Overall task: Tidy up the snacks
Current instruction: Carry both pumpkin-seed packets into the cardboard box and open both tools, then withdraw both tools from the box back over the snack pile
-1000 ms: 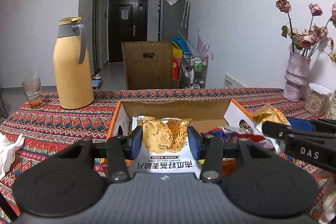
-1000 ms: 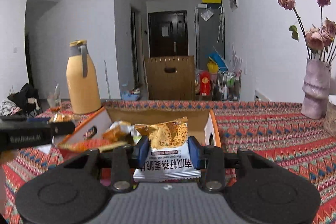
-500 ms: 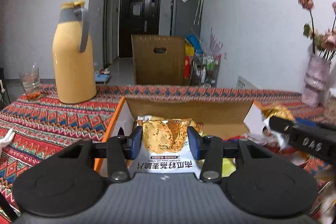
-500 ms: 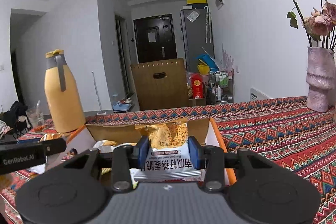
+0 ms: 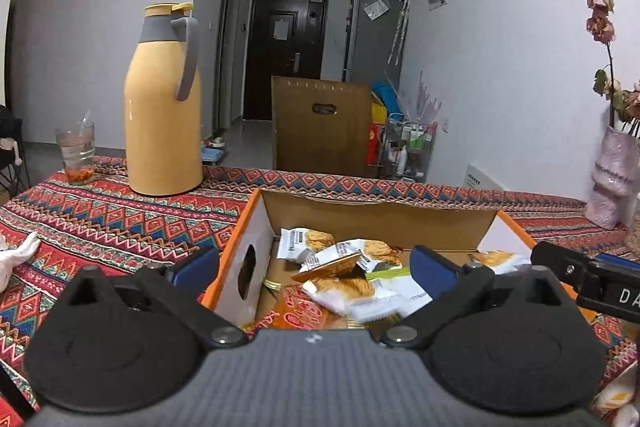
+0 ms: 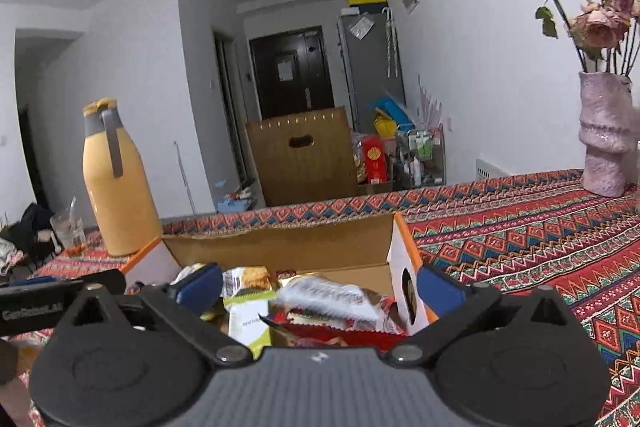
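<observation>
Both the left tool (image 5: pixel 316 267) and the right tool (image 6: pixel 320 285) have just spread wide, gripping nothing, with snack packets (image 5: pixel 344 267) in the box (image 5: pixel 376 219) just ahead.

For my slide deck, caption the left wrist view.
Left gripper, fingers just opened, over the cardboard box of snack packets.

The left claw (image 5: pixel 314 267), its jaws just sprung wide and holding nothing, hangs over an open cardboard box (image 5: pixel 380 217) of snack packets (image 5: pixel 344 289) on a patterned table (image 5: pixel 100 219). A yellow jug (image 5: pixel 164 107) and a glass (image 5: pixel 76 151) stand behind; the right claw (image 5: pixel 592 277) reaches in beside the box.
</observation>
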Tool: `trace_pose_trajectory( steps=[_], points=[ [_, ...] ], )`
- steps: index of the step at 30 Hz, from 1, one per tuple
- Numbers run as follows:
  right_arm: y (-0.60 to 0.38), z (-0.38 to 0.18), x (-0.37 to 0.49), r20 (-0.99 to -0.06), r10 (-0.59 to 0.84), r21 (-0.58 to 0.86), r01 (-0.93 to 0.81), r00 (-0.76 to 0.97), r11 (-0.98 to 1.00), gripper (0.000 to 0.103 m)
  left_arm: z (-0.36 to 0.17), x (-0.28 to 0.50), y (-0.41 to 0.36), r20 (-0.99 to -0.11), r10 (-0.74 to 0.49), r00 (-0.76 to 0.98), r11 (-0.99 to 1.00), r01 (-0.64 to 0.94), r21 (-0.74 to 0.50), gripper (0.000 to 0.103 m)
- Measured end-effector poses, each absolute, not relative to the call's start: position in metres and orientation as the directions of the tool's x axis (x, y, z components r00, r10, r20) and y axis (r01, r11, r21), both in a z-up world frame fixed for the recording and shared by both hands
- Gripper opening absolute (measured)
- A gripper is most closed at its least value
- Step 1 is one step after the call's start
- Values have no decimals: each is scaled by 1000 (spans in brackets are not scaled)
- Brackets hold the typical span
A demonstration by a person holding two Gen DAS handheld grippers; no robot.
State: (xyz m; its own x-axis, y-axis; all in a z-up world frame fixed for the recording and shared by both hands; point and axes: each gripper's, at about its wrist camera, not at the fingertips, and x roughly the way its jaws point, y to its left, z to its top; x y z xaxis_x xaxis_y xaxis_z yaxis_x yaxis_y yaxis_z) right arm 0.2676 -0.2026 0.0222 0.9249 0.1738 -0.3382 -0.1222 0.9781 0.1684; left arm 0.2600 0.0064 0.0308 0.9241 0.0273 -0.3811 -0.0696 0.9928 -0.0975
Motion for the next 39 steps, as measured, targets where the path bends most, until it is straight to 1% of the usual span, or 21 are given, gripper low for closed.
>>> trace_pose_trajectory(
  steps=[12,23,30,39],
  points=[
    [-210,23,264,-333,157,186,-98,930,978,103,36,257,3,-376,27,926,993,-68,-96,103],
    [-202,47,238,-305,161,141,-122,939,982,103,58,233,3,-369,25,929,994,-62,-89,103],
    [-199,49,208,-325,168,120,-135,931,983,103,59,201,14,-380,21,925,996,-53,-75,103],
    [-195,35,172,-383,175,104,-146,907,984,103,41,164,36,-431,31,902,997,-61,-55,103]
  ],
)
